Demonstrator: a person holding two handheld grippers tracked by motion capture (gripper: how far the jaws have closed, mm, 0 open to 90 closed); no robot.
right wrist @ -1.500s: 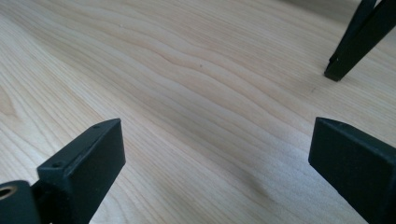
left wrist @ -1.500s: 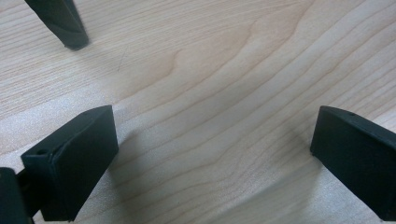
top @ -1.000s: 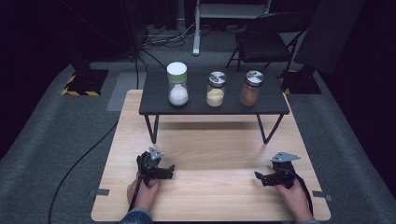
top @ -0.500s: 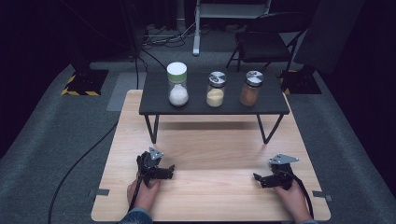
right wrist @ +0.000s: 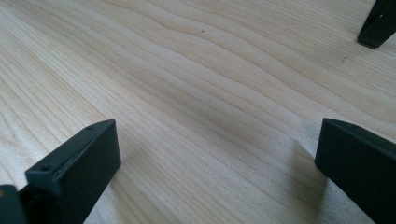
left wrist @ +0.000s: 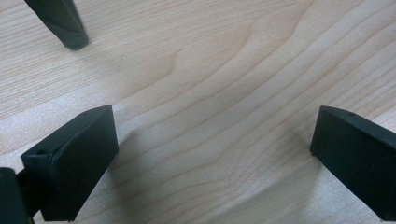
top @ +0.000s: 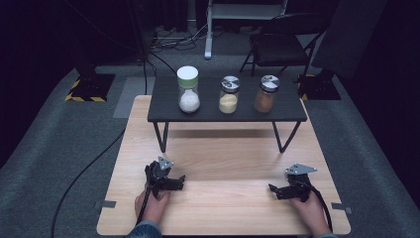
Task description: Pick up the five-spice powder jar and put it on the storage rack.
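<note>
On a wooden table (top: 223,153) stands a low black shelf (top: 163,111) with three jars. A tall jar of white powder (top: 188,90) has a green-banded lid. Beside it are a jar of yellow powder (top: 228,95) and a jar of brown powder (top: 265,94). My left gripper (top: 178,182) rests low over the table's front left, pointing right. It is open (left wrist: 212,154) over bare wood. My right gripper (top: 274,191) sits at the front right, pointing left. It is also open (right wrist: 215,163), with nothing between its fingers.
One shelf leg (left wrist: 58,21) shows ahead of the left gripper, and another shelf leg (right wrist: 378,21) ahead of the right. A folding chair (top: 277,47) and stands are on the grey carpet behind the table. A black cable (top: 84,173) runs across the floor at the left.
My right gripper has slid slightly toward the table's near edge. The left gripper and the jars have stayed put.
</note>
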